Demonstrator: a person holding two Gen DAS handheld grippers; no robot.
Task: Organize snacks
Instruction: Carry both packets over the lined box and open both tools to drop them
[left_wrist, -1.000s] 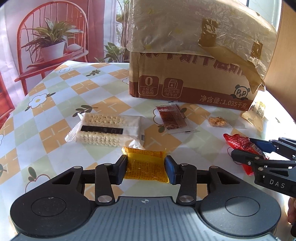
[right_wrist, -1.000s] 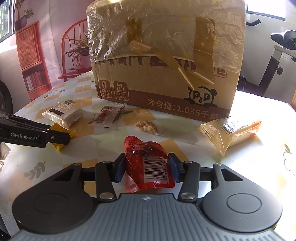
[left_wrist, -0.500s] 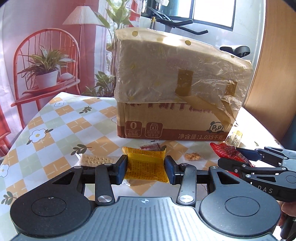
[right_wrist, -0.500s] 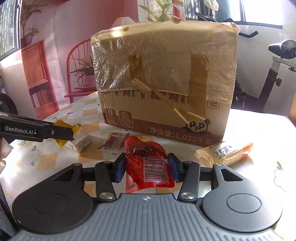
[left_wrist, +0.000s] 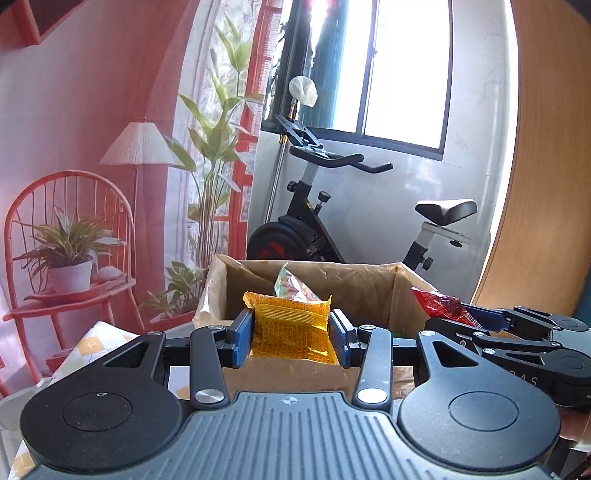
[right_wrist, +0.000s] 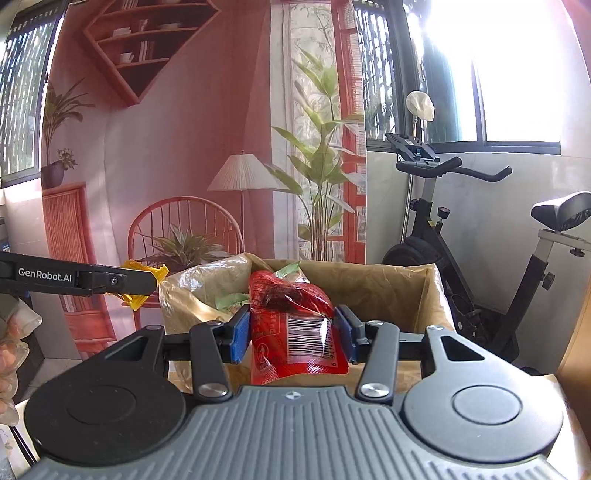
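**Yellow and red packets poised at the box's mouth**

Cardboard is the landmark here: an open carton (left_wrist: 354, 280), lined with crinkled plastic film, stands on the worktop with its mouth facing up. Just on the near side of its rim, the left gripper (left_wrist: 291, 334) is clamped on a yellow snack packet (left_wrist: 291, 328), blue pads pressed against both of the packet's side edges so it stands upright between them. Beside it, over the carton's right-hand corner, the right gripper (right_wrist: 293, 334) is clamped the same way on a red snack pouch (right_wrist: 295, 332) with a barcode label. Inside the carton a crumpled greenish wrapper (left_wrist: 291, 282) already lies against the far wall.

Both packets look to be at about rim height, not yet over the opening. As I judge it, the step in hand is dropping them in. To do that well, carry each gripper forward past the near wall until the packet sits clearly above the opening, then part the pads. Letting go too early risks the packet catching on the rim or the loose film and sliding back onto the worktop. Keeping the two grippers side by side, as now, should stop them knocking together over the carton. Both packets are light and soft, so a short drop should do no harm.
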